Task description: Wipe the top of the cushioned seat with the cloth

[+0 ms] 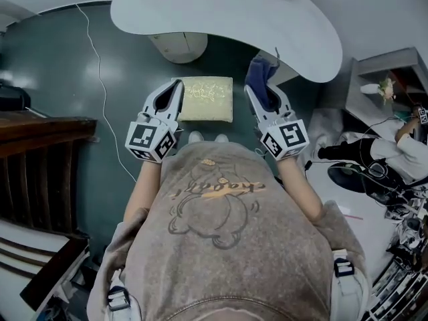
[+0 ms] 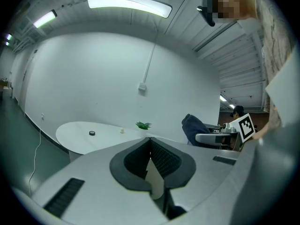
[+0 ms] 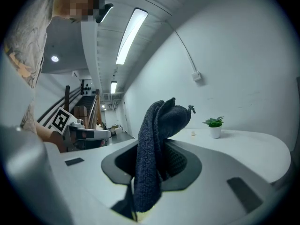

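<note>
My right gripper [image 1: 261,97] grips the dark blue terry cloth [image 3: 152,153]; my left gripper [image 2: 150,144] is closed, empty. The pale yellow square cushioned seat [image 1: 207,99] lies below, between them. I'd lower the cloth flat and sweep overlapping strokes.

hardly anything here can be read. the person's grey sweatshirt [image 1: 221,246] carries a short line of orange cursive script [image 1: 215,190] above a drawn bear [image 1: 212,221]; it is too small and warped to spell out, perhaps one word. the marker cube [image 1: 151,141] of the left gripper [image 1: 175,85] and the one [image 1: 285,138] of the right gripper [image 1: 259,89] show black-and-white square patterns, not letters or digits.
</note>
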Motion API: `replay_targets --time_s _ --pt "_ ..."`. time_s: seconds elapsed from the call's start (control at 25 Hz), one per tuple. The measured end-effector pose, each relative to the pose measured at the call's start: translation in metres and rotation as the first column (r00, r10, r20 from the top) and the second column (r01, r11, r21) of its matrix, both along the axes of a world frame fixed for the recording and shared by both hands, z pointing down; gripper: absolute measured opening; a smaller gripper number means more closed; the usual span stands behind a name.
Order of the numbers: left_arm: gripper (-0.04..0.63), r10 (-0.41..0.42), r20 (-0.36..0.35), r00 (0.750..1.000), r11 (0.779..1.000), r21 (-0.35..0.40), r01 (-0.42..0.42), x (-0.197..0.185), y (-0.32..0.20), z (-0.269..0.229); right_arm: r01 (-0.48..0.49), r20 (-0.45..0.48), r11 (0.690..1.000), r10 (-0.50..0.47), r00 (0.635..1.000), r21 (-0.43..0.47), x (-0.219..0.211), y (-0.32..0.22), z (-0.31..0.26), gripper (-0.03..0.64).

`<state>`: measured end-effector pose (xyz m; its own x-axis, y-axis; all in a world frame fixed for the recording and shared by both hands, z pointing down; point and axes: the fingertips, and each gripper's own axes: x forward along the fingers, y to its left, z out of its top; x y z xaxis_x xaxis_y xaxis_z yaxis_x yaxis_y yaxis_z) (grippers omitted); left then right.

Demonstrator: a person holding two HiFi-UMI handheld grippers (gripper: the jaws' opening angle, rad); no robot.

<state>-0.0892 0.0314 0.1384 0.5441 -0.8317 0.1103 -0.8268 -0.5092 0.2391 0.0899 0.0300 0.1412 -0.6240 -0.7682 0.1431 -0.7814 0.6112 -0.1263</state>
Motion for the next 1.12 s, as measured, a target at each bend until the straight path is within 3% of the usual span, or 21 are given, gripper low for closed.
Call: replay_targets --time_s 0.28,1.12 --pt "0.018 -0.038 -0.016 0.999 0.999 -0.037 0.038 -0.017 -0.006 0.025 0.008 -0.002 1.0 -0.008 1.0 -0.026 -0.018 -0.003 0.024 0.114" --pt "0.018 -0.055 0.009 0.998 0.997 -0.051 0.056 -0.028 -0.003 0.029 -0.039 -0.031 0.999 0.038 0.999 -0.036 -0.018 -0.005 0.031 0.112"
